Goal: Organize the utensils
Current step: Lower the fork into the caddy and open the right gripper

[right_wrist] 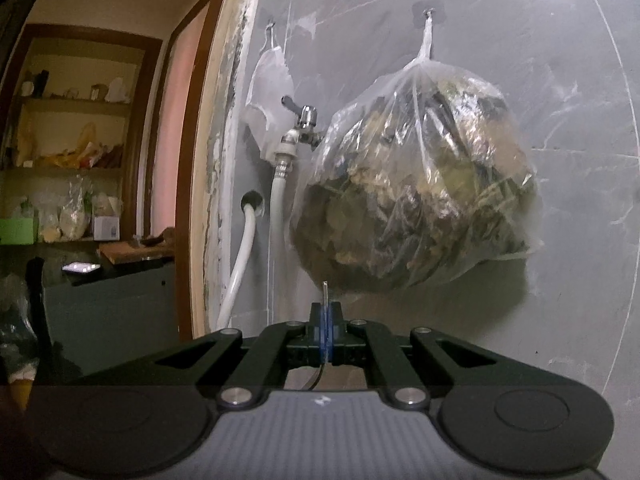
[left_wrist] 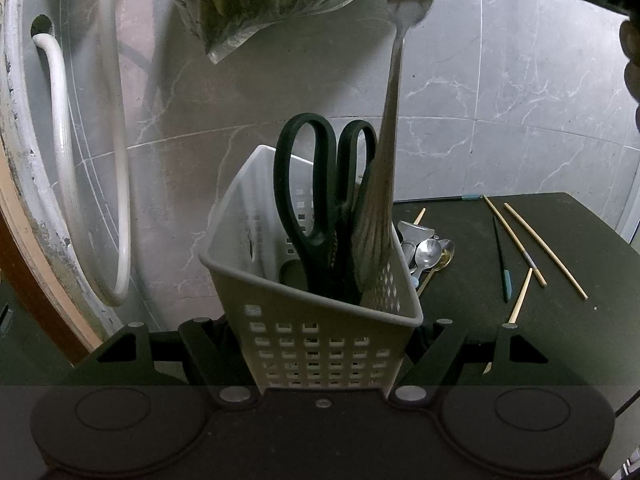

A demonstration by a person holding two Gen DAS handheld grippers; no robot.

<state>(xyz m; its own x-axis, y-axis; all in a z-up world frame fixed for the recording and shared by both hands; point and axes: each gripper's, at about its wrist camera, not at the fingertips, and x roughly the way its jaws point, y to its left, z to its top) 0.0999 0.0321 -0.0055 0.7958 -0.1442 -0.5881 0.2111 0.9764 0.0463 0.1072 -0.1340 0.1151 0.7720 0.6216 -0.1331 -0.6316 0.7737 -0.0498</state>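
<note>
In the left wrist view my left gripper (left_wrist: 320,344) is shut on a white perforated utensil basket (left_wrist: 312,332) and holds it upright. Black-handled scissors (left_wrist: 320,200) stand in the basket. A metal fork (left_wrist: 394,92) hangs tines-up with its handle end down inside the basket. My right gripper shows at the top edge of that view, holding the fork by the tines. In the right wrist view my right gripper (right_wrist: 326,320) is shut on the fork (right_wrist: 325,294), seen edge-on as a thin metal strip between the blue pads.
Several spoons (left_wrist: 430,254) lie in a pile on the dark table (left_wrist: 560,340) behind the basket. Wooden chopsticks (left_wrist: 540,248) and a dark stick (left_wrist: 502,260) lie to the right. A plastic bag of greens (right_wrist: 416,188), a tap (right_wrist: 300,124) and white hoses (left_wrist: 116,160) hang on the tiled wall.
</note>
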